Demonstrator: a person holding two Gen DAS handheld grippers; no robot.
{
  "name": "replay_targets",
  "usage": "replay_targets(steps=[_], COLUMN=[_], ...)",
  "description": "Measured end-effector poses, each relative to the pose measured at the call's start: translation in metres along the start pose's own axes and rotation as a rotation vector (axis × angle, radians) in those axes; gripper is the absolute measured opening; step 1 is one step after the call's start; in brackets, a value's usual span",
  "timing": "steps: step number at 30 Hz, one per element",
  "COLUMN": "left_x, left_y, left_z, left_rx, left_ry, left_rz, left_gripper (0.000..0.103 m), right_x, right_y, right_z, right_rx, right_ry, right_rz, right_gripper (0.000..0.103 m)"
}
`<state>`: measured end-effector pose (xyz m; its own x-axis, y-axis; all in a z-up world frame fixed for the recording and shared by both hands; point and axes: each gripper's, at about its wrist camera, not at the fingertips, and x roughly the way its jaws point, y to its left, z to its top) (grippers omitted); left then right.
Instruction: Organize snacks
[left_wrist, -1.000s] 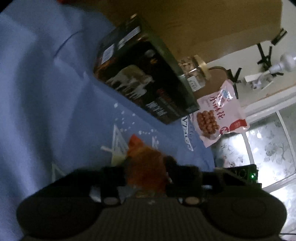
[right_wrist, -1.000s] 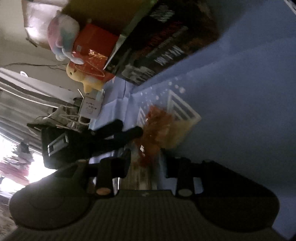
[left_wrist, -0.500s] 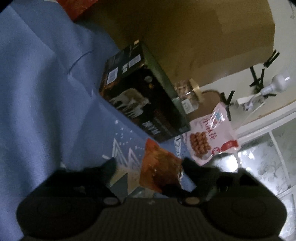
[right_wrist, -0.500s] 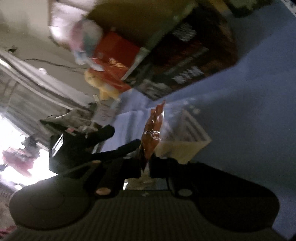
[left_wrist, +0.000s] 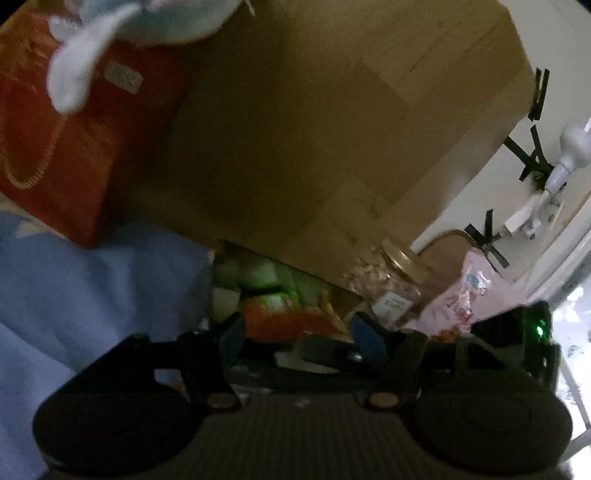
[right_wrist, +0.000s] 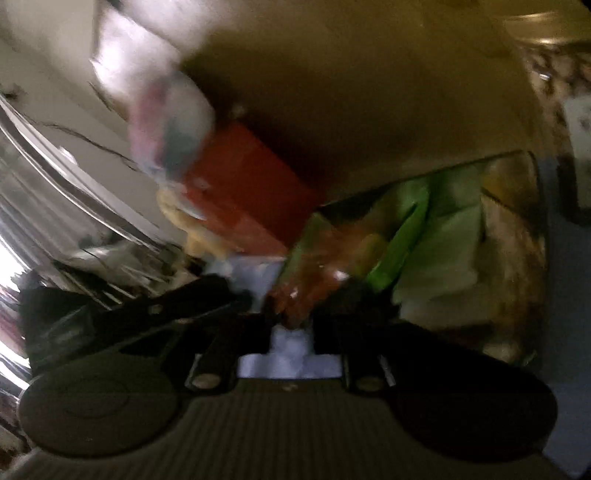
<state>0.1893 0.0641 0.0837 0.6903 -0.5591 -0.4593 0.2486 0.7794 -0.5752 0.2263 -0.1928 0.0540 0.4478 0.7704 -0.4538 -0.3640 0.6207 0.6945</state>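
An orange snack packet (right_wrist: 306, 288) hangs between the fingers of my right gripper (right_wrist: 295, 314), just over the open top of a dark box (right_wrist: 517, 258) filled with green packets (right_wrist: 436, 251). The right jaws are opening and the pads stand off the packet's thin lower end. In the left wrist view the same orange packet (left_wrist: 288, 321) lies beyond my left gripper (left_wrist: 297, 332), whose blue pads (left_wrist: 231, 332) stand apart and are closing on nothing. The right gripper (left_wrist: 321, 350) reaches in from the right, just under the left one. The view is blurred.
A large cardboard box (left_wrist: 332, 129) stands behind the dark box. A red box (left_wrist: 55, 147) with a plush toy (left_wrist: 147, 22) on it is at the left. A glass jar (left_wrist: 391, 280) and a pink snack bag (left_wrist: 472, 295) sit to the right on the blue cloth (left_wrist: 74, 288).
The left gripper let go of the orange packet and opened. The right gripper closed on it and carried it up from the cloth to the box's open top. Both grippers rose.
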Motion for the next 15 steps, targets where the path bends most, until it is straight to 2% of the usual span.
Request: replay_targets(steps=[2, 4, 7, 10, 12, 15], left_x=[-0.016, -0.038, -0.067, -0.090, -0.099, -0.100], left_y=[0.003, 0.008, 0.020, 0.034, 0.042, 0.048], left_z=[-0.010, -0.027, -0.056, -0.091, -0.112, -0.134], left_rx=[0.006, 0.027, -0.003, -0.071, -0.130, -0.188], left_ry=[-0.019, -0.033, 0.016, 0.084, 0.116, 0.158], left_rz=[-0.008, 0.014, 0.031, 0.002, -0.027, -0.072], left_gripper=[0.066, 0.066, 0.066, 0.066, 0.069, 0.069], right_x=[0.001, -0.016, -0.051, -0.070, -0.076, -0.081], right_y=[0.002, 0.003, 0.000, -0.006, -0.010, -0.016], right_z=[-0.004, -0.014, -0.041, -0.077, -0.107, -0.143], right_rx=[-0.031, -0.063, -0.071, -0.052, -0.035, -0.007], right_ry=[-0.011, -0.053, -0.088, -0.011, 0.079, 0.159], right_rz=[-0.062, -0.013, 0.040, 0.074, 0.069, 0.034], right_gripper=[0.031, 0.031, 0.033, 0.036, 0.036, 0.036])
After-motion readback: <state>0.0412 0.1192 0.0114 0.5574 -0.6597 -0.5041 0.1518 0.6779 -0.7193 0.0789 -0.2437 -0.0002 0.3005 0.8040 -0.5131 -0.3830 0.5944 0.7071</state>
